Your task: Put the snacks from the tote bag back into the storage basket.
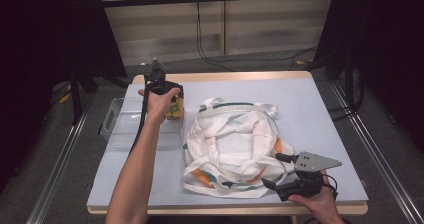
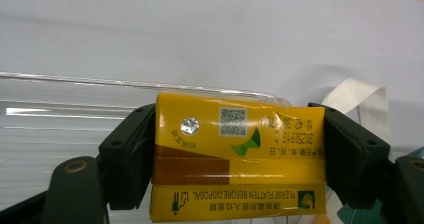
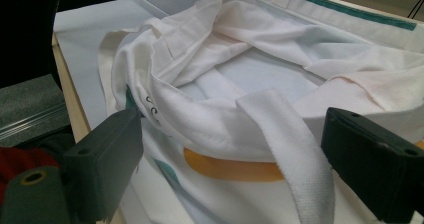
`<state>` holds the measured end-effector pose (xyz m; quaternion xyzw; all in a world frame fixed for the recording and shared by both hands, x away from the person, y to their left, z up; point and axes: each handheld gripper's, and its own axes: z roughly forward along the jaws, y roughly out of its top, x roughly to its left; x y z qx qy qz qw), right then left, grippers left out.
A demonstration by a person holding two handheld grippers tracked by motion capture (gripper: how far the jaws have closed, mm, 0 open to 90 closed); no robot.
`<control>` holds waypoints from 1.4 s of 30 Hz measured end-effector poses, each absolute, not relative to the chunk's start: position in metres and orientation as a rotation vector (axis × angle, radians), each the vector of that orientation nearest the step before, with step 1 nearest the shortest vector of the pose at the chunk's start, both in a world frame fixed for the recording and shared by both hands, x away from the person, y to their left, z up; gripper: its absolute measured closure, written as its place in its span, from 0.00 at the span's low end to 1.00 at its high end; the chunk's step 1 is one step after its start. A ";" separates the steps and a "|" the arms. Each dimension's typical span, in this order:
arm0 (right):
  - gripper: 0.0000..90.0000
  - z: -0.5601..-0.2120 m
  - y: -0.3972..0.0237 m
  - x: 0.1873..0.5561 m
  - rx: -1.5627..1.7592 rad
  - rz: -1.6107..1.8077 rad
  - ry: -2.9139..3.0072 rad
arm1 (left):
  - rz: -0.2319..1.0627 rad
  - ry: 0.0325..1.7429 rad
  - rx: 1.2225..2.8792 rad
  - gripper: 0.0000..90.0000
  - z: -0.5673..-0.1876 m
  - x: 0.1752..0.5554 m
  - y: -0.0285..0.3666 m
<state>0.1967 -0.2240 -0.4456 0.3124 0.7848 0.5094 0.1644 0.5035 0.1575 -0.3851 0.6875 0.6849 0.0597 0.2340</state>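
A yellow drink carton (image 2: 240, 134) with printed codes and a foil straw spot sits squeezed between the two black jaws of my left gripper (image 2: 239, 151). From above, that carton (image 1: 176, 109) hangs over the right end of a clear plastic tray (image 1: 120, 124), held by the left gripper (image 1: 174, 103). A white tote bag (image 1: 235, 139) with teal and orange trim lies open in the middle of the table. My right gripper (image 1: 276, 171) stands open at the bag's near right corner. In the right gripper view a white strap (image 3: 295, 149) of the bag (image 3: 260, 69) runs between the spread jaws without being pinched.
The pale blue table top (image 1: 310, 109) has a wooden rim. The clear tray (image 2: 60, 119) lies at the table's left side. Cables run across the floor behind the table, and black curtains hang on both sides.
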 end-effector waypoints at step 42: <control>0.10 -0.447 -0.226 0.200 0.903 1.463 2.230 | 0.285 1.299 1.985 0.04 -0.355 0.462 0.208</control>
